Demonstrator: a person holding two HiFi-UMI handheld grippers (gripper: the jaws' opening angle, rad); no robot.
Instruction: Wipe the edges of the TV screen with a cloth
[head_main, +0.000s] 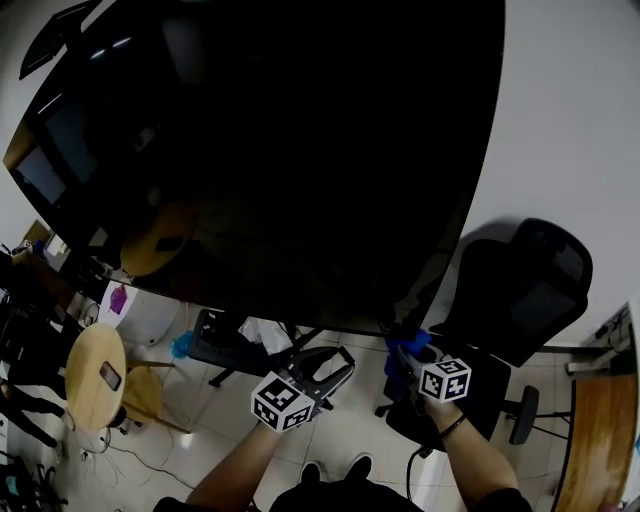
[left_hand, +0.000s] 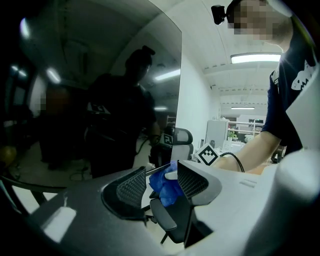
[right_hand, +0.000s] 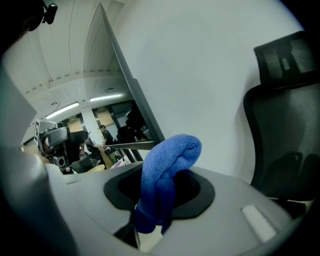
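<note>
Blue cloth bunches up out of the right gripper, whose jaws are pressed together on it, a folded hump rising above the pads and a tail hanging below. In the head view the person holds this gripper at the lower right corner of the dark, wall-mounted TV screen, with the cloth just under the bottom edge. Whether the fabric touches the frame cannot be told. The right gripper view shows the screen's thin bezel running up and away from the cloth, against a white wall.

Beside it, the left gripper is held lower and further left, below the screen's bottom edge. Its jaws stand apart and grip nothing. In the left gripper view the cloth and the other gripper show beyond the gap between the two textured pads.

A black mesh office chair stands to the right of the TV, close behind the right gripper. At lower left, a round wooden stool with a phone on it stands on the tiled floor.
</note>
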